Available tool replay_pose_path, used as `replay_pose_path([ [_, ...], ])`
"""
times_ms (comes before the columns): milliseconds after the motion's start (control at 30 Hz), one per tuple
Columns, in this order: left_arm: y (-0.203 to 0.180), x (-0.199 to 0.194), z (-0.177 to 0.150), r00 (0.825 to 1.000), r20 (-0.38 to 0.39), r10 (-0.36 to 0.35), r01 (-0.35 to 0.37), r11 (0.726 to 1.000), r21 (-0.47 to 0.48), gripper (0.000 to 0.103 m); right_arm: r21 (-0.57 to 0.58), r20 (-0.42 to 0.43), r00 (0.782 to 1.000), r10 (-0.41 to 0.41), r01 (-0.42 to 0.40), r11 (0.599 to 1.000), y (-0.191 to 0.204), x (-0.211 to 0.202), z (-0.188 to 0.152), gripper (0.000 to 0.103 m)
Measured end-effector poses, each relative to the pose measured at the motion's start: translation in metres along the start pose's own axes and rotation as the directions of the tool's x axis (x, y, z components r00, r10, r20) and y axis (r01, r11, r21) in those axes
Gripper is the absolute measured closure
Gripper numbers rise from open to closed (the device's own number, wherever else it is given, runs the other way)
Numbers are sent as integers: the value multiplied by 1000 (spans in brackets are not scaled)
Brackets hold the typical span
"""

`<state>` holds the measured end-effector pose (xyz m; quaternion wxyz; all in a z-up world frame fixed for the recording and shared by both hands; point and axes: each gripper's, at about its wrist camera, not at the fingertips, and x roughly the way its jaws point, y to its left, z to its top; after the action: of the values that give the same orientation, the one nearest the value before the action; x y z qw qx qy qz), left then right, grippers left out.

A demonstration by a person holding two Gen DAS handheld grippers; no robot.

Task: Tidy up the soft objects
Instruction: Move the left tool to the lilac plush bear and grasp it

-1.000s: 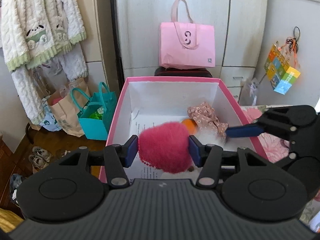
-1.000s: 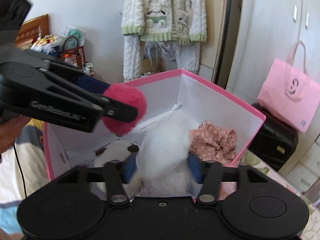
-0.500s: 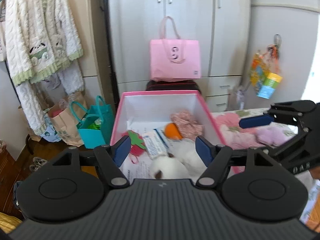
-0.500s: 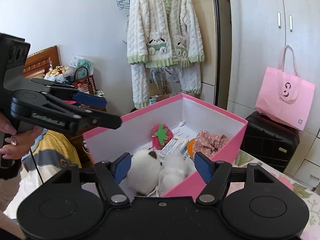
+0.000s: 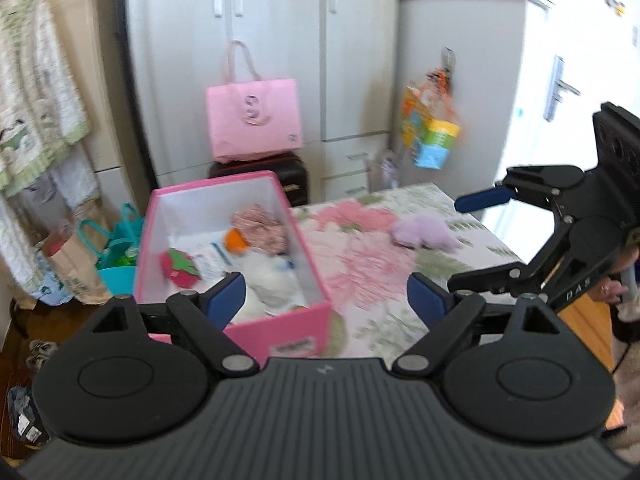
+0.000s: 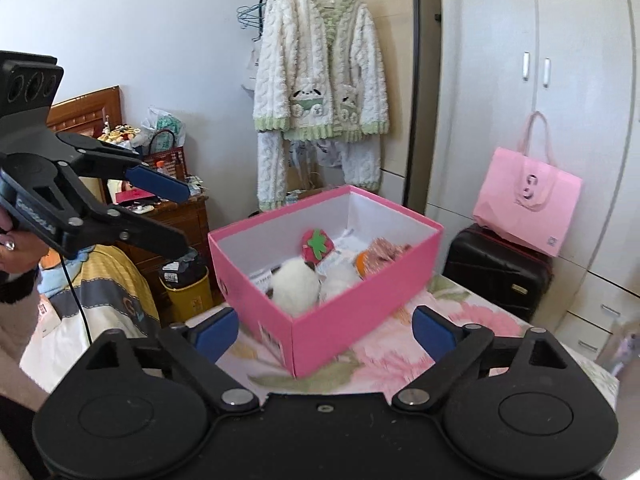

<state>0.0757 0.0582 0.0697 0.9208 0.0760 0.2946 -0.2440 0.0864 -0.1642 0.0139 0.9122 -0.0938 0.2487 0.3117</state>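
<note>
- Wardrobe: grey doors, behind everything; a cardigan hangs on a rail to one side
- Table: floral cloth; bears the box and one loose toy
- Suitcase: black, on the floor by the wardrobe; a pink bag sits on top of it
- Box: pink outside, white inside, lid off; stands on the table's left part as the left wrist sees it
- Left gripper: fingers spread wide, holding nothing; raised over the table just beside the box's near corner
- Right gripper: fingers spread wide, holding nothing; raised before the box, apart from it
- White plush: round, in the box at its near end; a second white soft thing lies beside it
- Purple toy: on the cloth, outside the box, well apart from it
- Floral cloth piece: in the box at its far end
- Strawberry: red with green leaf; in the box by its left wall
- Orange ball: in the box, touching the floral piece
</note>
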Motion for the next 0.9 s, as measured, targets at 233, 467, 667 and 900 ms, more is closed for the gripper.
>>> replay_pose_path([
  [233,-39,19,-5,995,-52,-81,84,994,72,11,60,-26,997,-73,74,995,-13,-29,-40,1],
  [467,-65,54,1,983,-101,-153,162,982,95,11,103,-74,980,-182,189,977,-39,-32,-74,0],
  [667,-82,89,11,972,-123,-202,213,973,83,11,101,-101,970,-223,232,967,-63,-20,-96,0],
  [900,-96,142,18,960,-138,-244,254,966,53,12,105,-79,965,-249,256,961,-94,-1,-112,1],
])
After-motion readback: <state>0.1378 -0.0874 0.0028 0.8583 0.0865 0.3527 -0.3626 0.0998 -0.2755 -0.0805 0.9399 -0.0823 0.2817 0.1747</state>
